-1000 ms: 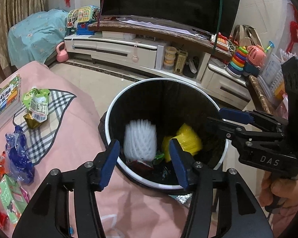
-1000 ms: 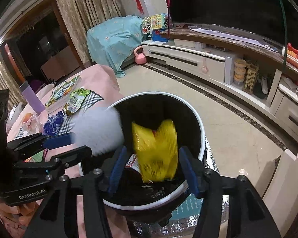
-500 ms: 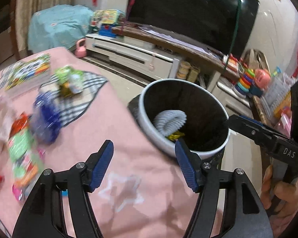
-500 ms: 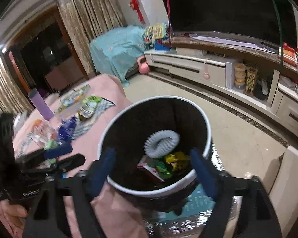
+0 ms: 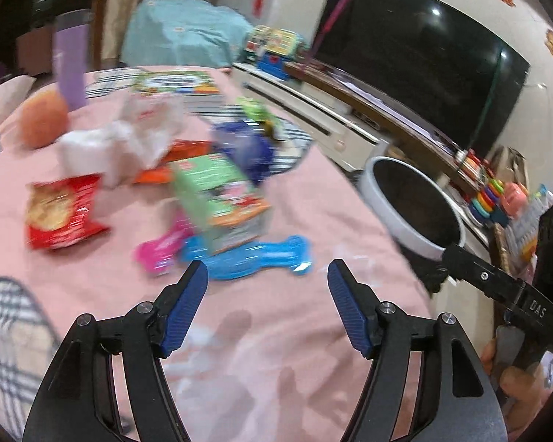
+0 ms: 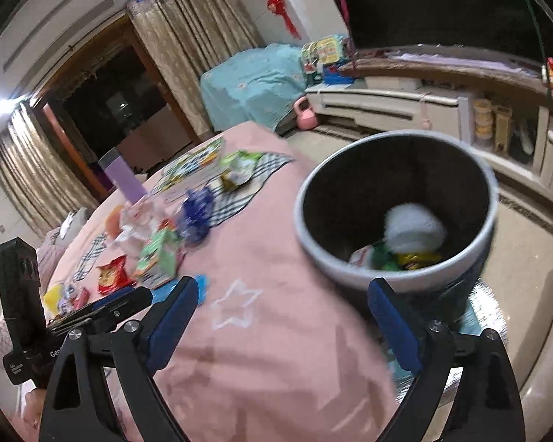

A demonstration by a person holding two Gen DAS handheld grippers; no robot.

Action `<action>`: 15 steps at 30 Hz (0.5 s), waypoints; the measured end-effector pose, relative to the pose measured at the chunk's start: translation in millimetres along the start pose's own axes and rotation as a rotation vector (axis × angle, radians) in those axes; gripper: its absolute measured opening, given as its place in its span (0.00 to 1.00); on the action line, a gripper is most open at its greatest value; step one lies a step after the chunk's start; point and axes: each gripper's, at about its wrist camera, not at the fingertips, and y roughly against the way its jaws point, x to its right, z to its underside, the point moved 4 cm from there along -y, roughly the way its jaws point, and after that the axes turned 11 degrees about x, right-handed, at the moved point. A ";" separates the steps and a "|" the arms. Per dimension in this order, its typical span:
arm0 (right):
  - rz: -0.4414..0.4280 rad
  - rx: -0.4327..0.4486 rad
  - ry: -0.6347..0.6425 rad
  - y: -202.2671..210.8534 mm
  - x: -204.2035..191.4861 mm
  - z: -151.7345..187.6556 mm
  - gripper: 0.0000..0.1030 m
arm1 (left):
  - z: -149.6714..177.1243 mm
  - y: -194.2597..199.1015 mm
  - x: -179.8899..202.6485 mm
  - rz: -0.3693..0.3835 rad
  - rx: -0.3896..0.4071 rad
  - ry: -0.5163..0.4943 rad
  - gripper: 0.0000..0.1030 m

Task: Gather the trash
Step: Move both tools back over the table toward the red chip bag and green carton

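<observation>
Living room, lamp-lit: pink tablecloth [image 5: 295, 221] over a round table, television cabinet behind, one white-rimmed black bin [image 6: 394, 202] standing at the table's edge.

Progress. Partly done. In the bin, seen from the right wrist view: one white foam net sleeve [image 6: 413, 228], one yellow wrapper [image 6: 416, 258], at least one green and one red-and-white wrapper beside them; exact count below is hidden. Most of the litter is judged still to be collected.

Left on the cloth, counted from the left wrist view (blurred, so counts are approximate):
- red snack bag [image 5: 61, 217], one
- green-and-orange carton [image 5: 221, 199], one
- blue flat packet [image 5: 250, 258], one, lying just under the carton
- pink wrapper [image 5: 162, 250], one, touching the blue packet
- white crumpled paper [image 5: 125, 143], one heap
- dark blue plastic bag [image 5: 243, 147], one
- orange wrapper [image 5: 180, 162], one, partly covered
- green pouch [image 5: 256, 108], one, far side
- orange fruit [image 5: 42, 123], one; purple tumbler [image 5: 70, 70], one; whether either counts as trash cannot be told.

Grippers, two. Left gripper [image 5: 267, 305]: jaws spread, just widening, nothing between them, hanging over bare cloth near the blue packet. Right gripper [image 6: 282, 328]: jaws spread very wide, just opening further, empty, by the bin's near rim.
</observation>
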 end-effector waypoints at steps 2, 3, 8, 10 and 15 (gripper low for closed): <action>-0.016 -0.007 0.002 -2.8 -9.4 7.8 0.91 | 4.1 6.6 -16.3 -0.019 -0.001 0.027 0.67; -0.030 -0.015 0.005 -6.5 -17.4 12.2 0.91 | 6.3 9.6 -25.4 -0.032 -0.002 0.041 0.67; -0.072 -0.060 0.039 -21.0 -50.6 30.2 0.91 | 13.8 21.4 -59.9 -0.088 0.002 0.089 0.67; -0.091 -0.074 0.058 -24.5 -62.6 35.9 0.91 | 16.8 25.1 -72.2 -0.107 0.002 0.111 0.67; -0.112 -0.098 0.101 -33.1 -82.2 44.8 0.91 | 24.2 32.1 -93.5 -0.139 -0.011 0.143 0.67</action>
